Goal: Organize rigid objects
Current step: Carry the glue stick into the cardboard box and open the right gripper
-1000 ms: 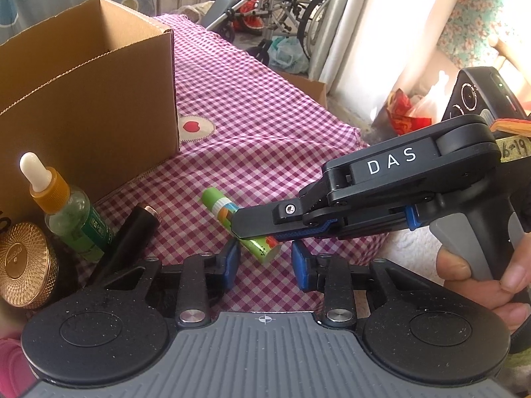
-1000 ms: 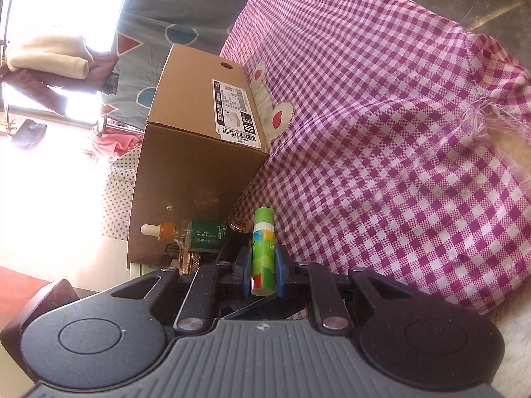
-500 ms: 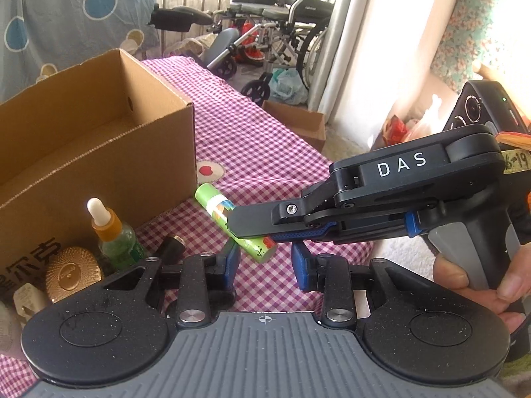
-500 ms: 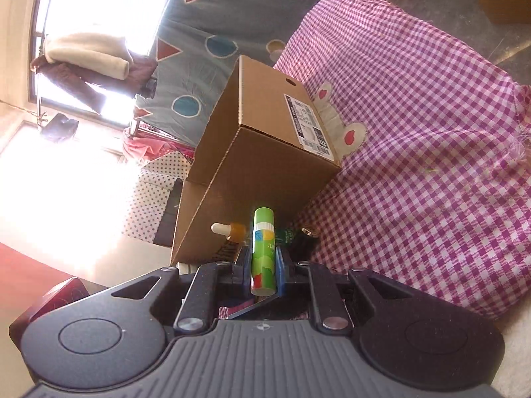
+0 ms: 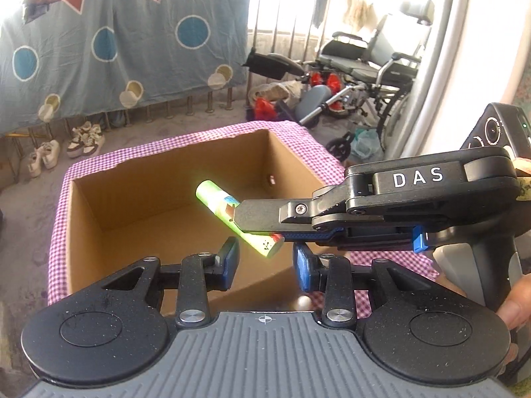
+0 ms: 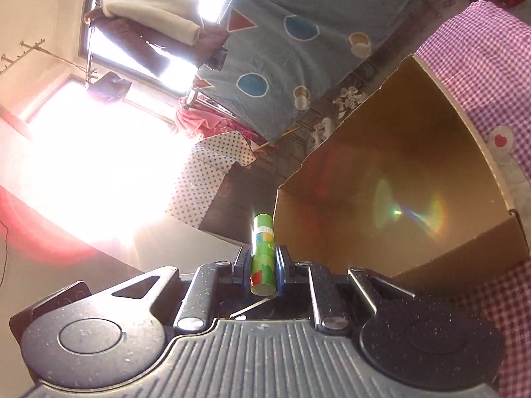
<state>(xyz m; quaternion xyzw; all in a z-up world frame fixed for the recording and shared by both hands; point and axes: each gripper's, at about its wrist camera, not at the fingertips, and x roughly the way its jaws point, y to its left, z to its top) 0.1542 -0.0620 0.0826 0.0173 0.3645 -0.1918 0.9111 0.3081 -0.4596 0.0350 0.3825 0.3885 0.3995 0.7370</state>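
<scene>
Above the cardboard box (image 5: 109, 205), green tube (image 6: 263, 255) clamped crosswise in the closed right gripper (image 6: 263, 267).

A cluttered room behind the purple checked cloth (image 5: 56, 219)

A blue sheet (image 5: 109, 43) with circles and red triangles hangs along a railing; several pairs of white shoes (image 5: 59, 152) stand on the grey floor under it. On the right a wheelchair (image 5: 371, 76) is parked near a white pillar, with red bags (image 5: 264, 107) and a greenish bag (image 5: 363, 144) beside it. In the right wrist view, a cream garment (image 6: 149, 10) and dark clothes hang at a bright window, and a white dotted cloth (image 6: 205, 179) is below.
</scene>
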